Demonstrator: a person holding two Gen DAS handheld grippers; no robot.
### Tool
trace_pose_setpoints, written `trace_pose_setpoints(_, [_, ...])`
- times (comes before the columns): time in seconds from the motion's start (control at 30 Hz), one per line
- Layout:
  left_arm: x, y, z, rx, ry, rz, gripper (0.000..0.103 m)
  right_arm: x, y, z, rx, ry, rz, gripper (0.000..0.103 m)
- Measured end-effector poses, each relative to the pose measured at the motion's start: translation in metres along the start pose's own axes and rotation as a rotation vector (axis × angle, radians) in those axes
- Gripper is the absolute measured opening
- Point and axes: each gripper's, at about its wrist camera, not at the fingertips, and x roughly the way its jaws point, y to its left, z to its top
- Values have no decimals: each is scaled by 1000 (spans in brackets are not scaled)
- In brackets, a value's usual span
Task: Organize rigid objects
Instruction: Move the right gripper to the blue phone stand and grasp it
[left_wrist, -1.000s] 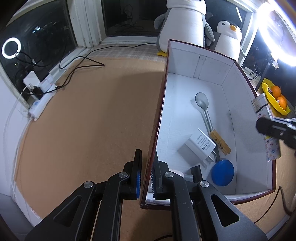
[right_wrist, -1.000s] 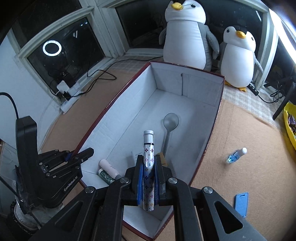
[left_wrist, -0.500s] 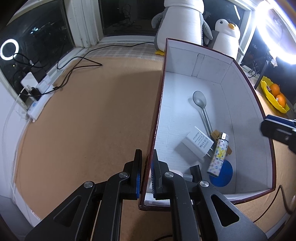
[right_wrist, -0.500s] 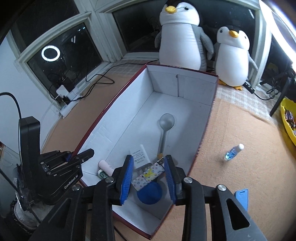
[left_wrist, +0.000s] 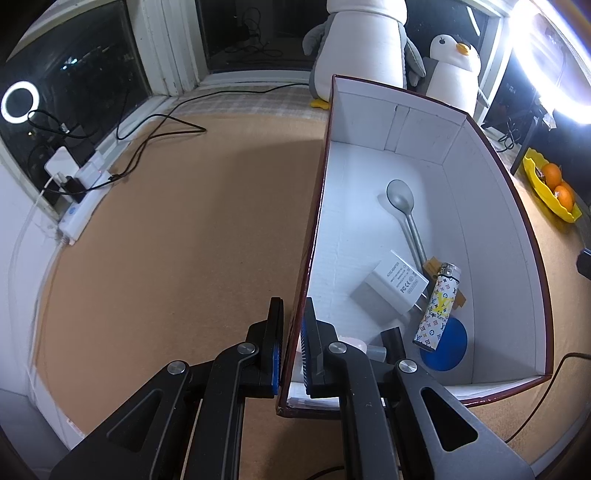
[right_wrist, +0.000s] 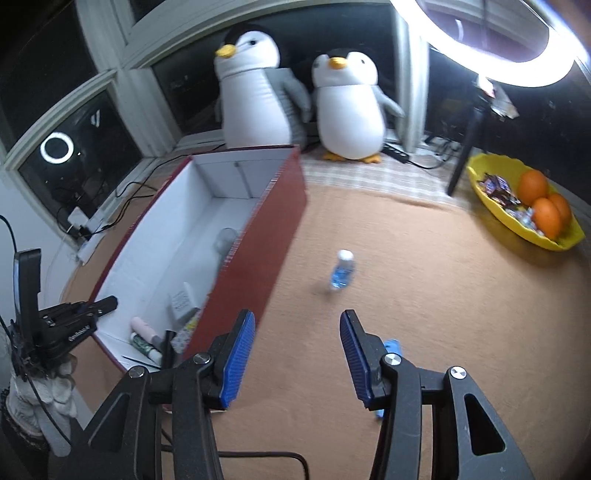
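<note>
I am keeping my left gripper (left_wrist: 291, 339) clamped on the near long wall of the box (left_wrist: 524, 236), one pad outside and one inside, steadying it. My right gripper (right_wrist: 297, 360) is hanging over bare mat beside the box's red outer wall, its jaws opening with nothing between them. Just beyond its right finger a small blue card-like item (right_wrist: 391, 349) is lying, partly hidden, and farther out from the box a small blue bottle (right_wrist: 341, 269) is lying on its side; I am judging one of these the next pick. Risks I am watching: the bottle is round and could roll off if one pad nudges it first; the flat blue item could slide instead of lifting; a careless swing of the right gripper could knock the box wall, and the left grip could then skew or tip the box. Box contents: a grey spoon (left_wrist: 406, 214) toward the far end; a white power adapter (left_wrist: 391, 288) near the middle; a patterned lighter (left_wrist: 437, 306) just beside it, lying partly on a blue disc (left_wrist: 448, 350) and across a wooden clothespin (left_wrist: 432, 266); a pale tube (right_wrist: 144, 326) and other small items at the near end, hard to identify. Well away from the box, a yellow bowl (right_wrist: 495, 212) is holding oranges (right_wrist: 543, 206) and wrapped sweets.
</note>
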Motion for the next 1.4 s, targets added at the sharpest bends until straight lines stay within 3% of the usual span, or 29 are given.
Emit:
trace_pose_setpoints(0.27, [0, -3, 1, 14, 9, 20, 8, 4, -50, -18, 40, 71, -57, 50])
trace_pose_setpoints(0.47, [0, -5, 3, 26, 15, 32, 8, 20, -66, -33, 59, 139, -70, 50])
trace_pose_setpoints(0.87, [-1, -7, 3, 30, 19, 41, 8, 63, -68, -46, 30, 232, -80, 50])
trace_pose_setpoints(1.4, [-5, -1, 0, 0, 18, 39, 8, 92, -50, -48, -100, 290, -135, 50])
